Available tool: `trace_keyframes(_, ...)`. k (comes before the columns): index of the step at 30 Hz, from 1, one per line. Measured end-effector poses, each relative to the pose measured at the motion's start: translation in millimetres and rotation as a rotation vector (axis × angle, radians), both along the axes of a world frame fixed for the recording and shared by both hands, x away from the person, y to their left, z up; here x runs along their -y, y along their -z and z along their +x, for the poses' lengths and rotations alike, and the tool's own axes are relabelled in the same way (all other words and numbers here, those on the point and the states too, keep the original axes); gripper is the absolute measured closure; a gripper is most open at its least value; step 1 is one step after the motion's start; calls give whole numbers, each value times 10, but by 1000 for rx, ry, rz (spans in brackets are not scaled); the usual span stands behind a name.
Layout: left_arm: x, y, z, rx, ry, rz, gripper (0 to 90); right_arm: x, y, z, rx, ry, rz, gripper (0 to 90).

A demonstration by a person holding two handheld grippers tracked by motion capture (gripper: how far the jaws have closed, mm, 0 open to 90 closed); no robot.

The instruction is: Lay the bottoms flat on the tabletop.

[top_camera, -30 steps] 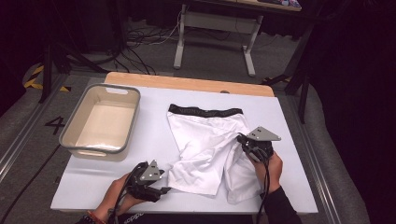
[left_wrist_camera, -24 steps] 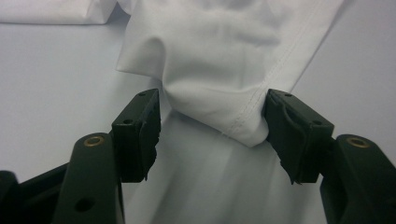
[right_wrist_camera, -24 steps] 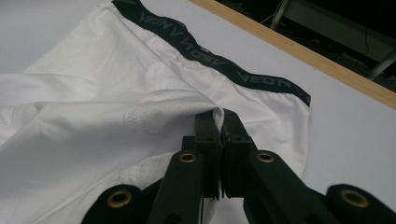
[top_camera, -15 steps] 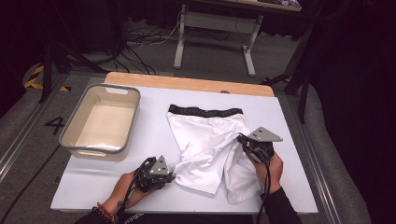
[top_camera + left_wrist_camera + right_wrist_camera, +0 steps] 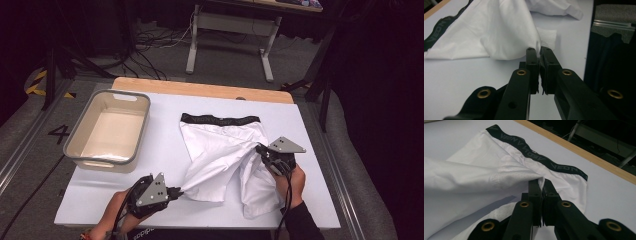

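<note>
White boxer shorts (image 5: 225, 155) with a black waistband (image 5: 220, 120) lie on the white table (image 5: 165, 145), right of centre, the waistband toward the far edge and the legs toward the person. The high view gives the whole layout: a grey plastic tub (image 5: 107, 131) stands on the table's left part, well apart from the shorts, with a bare wooden strip (image 5: 200, 90) along the far edge.

Left gripper (image 5: 175, 191): held low near the front edge by the person's left hand (image 5: 117, 212), jaws pointing right toward the garment. Its jaws have just been closing and now pinch the lower left corner of the shorts, which is drawn out into a taut point. The left gripper view confirms the fabric caught between the pads (image 5: 532, 60) and rising from them like a tent, with the other leg hem lying flat on the table beyond.

Right gripper (image 5: 260, 150): held by the person's right hand (image 5: 290, 177) at the garment's right side, forearm coming in from the bottom edge, jaws pointing left and away. The jaws are closed on a gathered fold of the white cloth. The right gripper view alone makes the grey lettering on the waistband (image 5: 536, 156) visible, though not surely legible, and shows a stitched seam in the lifted fold.
</note>
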State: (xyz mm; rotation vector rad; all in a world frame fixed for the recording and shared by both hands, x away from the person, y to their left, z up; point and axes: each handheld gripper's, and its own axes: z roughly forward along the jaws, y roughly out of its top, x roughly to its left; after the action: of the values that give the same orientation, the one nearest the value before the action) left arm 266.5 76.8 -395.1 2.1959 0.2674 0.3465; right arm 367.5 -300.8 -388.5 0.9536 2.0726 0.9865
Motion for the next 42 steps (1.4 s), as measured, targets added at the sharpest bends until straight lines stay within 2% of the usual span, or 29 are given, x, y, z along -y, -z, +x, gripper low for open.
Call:
trace_keyframes(3,72,-30,-74,4,38,14,834,20,-7,-17,-2,1,2,875)
trace_keyframes(5,75,-39,-66,-19,50,-25,793,25,-5,-24,-2,0,1,874)
trace_keyframes(7,74,-26,-22,-33,28,-45,723,21,-2,-27,-3,-1,-3,874)
trace_keyframes(9,73,22,69,-48,-18,-59,668,16,2,-26,-5,-5,-2,874)
trace_keyframes(11,62,68,214,-82,-54,-76,604,9,5,-25,-5,-7,-6,874)
trace_keyframes(15,37,128,491,-126,-105,-109,598,16,10,-23,-8,-3,-3,874)
trace_keyframes(18,146,213,724,-119,-160,-59,552,18,14,-13,-8,-3,0,874)
trace_keyframes(19,181,249,822,-127,-175,-57,540,15,16,-11,-9,-3,-1,874)
trace_keyframes(22,281,347,1146,-131,-262,-31,481,4,19,-20,-7,-6,-7,873)
trace_keyframes(26,380,469,1517,-175,-341,-16,429,-4,29,-17,-7,-10,-8,873)
trace_keyframes(27,396,497,1601,-195,-365,-24,418,-7,34,-17,-10,-12,-8,873)
trace_keyframes(29,423,536,1699,-224,-393,-29,390,-12,43,-17,-11,-17,-13,872)
trace_keyframes(30,439,560,1746,-245,-395,-28,388,-14,44,-20,-11,-19,-15,871)
trace_keyframes(34,515,632,1787,-266,-409,30,384,-15,43,-29,-11,-24,-15,869)
trace_keyframes(35,526,634,1788,-258,-412,37,388,-17,43,-31,-10,-25,-17,869)
trace_keyframes(38,555,633,1793,-251,-419,54,439,-24,45,-30,-10,-31,-19,868)
trace_keyframes(42,565,630,1805,-236,-414,49,592,-45,41,-38,-6,-37,-29,869)
